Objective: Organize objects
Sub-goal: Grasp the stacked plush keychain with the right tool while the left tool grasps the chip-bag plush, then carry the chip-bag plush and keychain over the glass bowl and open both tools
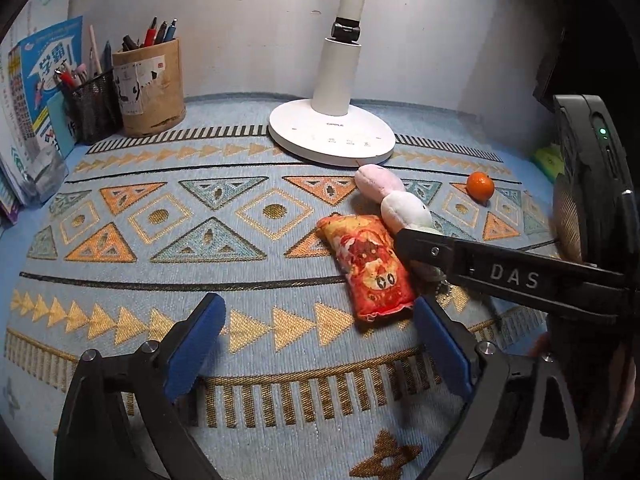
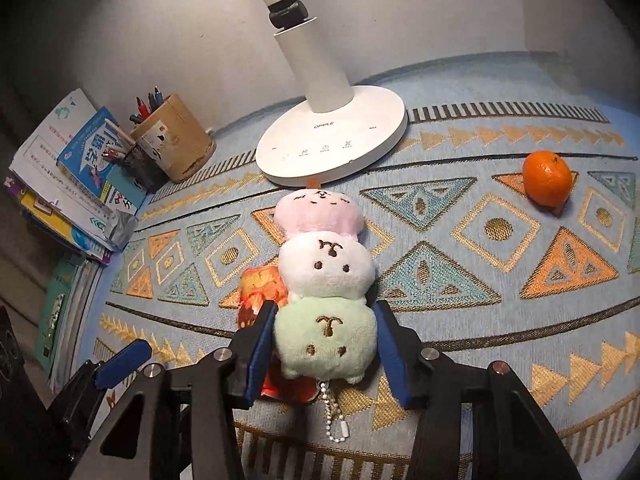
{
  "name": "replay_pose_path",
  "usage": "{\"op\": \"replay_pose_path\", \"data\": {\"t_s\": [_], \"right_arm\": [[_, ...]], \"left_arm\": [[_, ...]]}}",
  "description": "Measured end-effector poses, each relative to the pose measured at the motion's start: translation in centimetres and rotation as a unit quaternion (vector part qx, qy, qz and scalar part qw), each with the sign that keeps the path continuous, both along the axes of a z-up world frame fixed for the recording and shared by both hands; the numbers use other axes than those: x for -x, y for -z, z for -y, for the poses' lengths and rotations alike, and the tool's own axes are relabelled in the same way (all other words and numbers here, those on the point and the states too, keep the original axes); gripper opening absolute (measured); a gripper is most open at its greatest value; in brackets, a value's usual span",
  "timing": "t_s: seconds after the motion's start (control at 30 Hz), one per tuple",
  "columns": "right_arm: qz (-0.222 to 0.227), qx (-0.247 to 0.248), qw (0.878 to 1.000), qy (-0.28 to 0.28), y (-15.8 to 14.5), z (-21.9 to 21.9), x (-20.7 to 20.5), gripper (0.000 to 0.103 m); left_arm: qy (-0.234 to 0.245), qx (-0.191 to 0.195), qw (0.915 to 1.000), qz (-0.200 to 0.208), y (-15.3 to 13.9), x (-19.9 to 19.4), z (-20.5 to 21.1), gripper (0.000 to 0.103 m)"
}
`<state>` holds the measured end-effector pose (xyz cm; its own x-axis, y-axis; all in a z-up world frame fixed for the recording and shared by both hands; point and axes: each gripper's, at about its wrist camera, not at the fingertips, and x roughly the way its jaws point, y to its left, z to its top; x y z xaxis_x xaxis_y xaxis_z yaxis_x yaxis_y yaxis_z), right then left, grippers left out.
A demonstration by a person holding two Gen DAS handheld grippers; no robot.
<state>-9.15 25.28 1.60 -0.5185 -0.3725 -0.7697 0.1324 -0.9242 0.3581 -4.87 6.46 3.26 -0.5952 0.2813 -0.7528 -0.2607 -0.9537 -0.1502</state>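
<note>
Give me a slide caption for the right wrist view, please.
Right gripper straddles the green end of a plush toy beside a lamp and orange.

Surface covered by a woven cloth (image 1: 168, 240), pale blue with orange and teal triangles, gold diamonds and striped borders. White desk lamp (image 2: 332, 148) at the back centre, round base flat on the cloth, stem rising out of view, black joint partway up. Back left corner: tan cylindrical pen holder (image 1: 150, 88) with pens, a black mesh cup (image 1: 94, 108) touching its left side. Stack of books (image 2: 76, 184) leaning further left. Plain white wall (image 1: 240, 20) behind.
</note>
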Motion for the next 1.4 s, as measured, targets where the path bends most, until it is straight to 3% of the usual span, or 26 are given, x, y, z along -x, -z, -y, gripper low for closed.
{"op": "replay_pose_path", "data": {"t_s": [0.07,0.17,0.3,0.37,0.57,0.6,0.63,0.67,0.8,1.0,1.2,1.23,1.37,1.4], "right_arm": [[-0.012,0.005,1.000,0.008,-0.7,-1.0,-1.0,0.044],[-0.022,-0.029,0.999,0.027,-1.9,-2.6,-2.7,0.044],[-0.020,-0.072,0.997,0.029,-2.5,-5.0,-4.9,0.045],[-0.021,-0.069,0.997,0.039,-2.5,-6.8,-5.8,0.045],[-0.009,-0.110,0.994,0.012,-1.3,-7.5,-7.9,0.046],[-0.007,-0.111,0.994,0.008,-1.0,-7.2,-8.1,0.046],[-0.004,-0.107,0.994,0.003,-0.8,-7.0,-8.2,0.047],[-0.001,-0.102,0.995,0.000,-0.6,-7.0,-8.4,0.050],[-0.008,-0.089,0.996,0.015,-0.9,-7.6,-9.0,0.063],[-0.011,-0.085,0.996,0.024,-1.1,-6.9,-8.8,0.063],[-0.019,-0.122,0.992,0.035,-0.6,-5.4,-8.7,0.060],[-0.016,-0.130,0.991,0.033,-0.5,-5.4,-8.6,0.048],[-0.024,-0.135,0.990,0.019,-0.4,-5.5,-8.9,0.047],[-0.029,-0.138,0.990,0.016,-0.3,-5.4,-8.9,0.047]], "left_arm": [[0.007,-0.006,0.9999,0.004,0.0,0.4,-0.7,0.092],[0.021,-0.007,0.9997,0.005,0.0,1.0,-2.3,0.091],[0.052,0.031,0.9981,0.015,1.0,1.6,-5.4,0.078],[0.061,0.020,0.9977,0.023,1.3,1.9,-5.8,0.078],[0.038,0.009,0.9987,0.034,1.5,3.2,-5.7,0.078],[0.043,0.028,0.9983,0.029,1.6,3.2,-6.2,0.071],[0.050,0.057,0.9969,0.020,1.6,3.0,-6.8,0.053],[0.051,0.082,0.9952,0.012,1.5,2.8,-7.1,0.047],[0.060,0.031,0.9973,0.027,1.0,2.3,-5.1,0.036],[0.060,-0.001,0.9982,0.005,-0.1,-2.6,-3.2,0.035],[0.040,-0.005,0.9983,-0.041,-0.8,-4.8,-2.3,0.033],[0.037,-0.008,0.9984,-0.042,-0.8,-4.8,-2.2,0.033],[0.042,-0.033,0.9985,-0.015,0.1,-4.1,-1.8,0.034],[0.040,-0.035,0.9986,-0.003,0.3,-4.0,-1.7,0.041]]}}
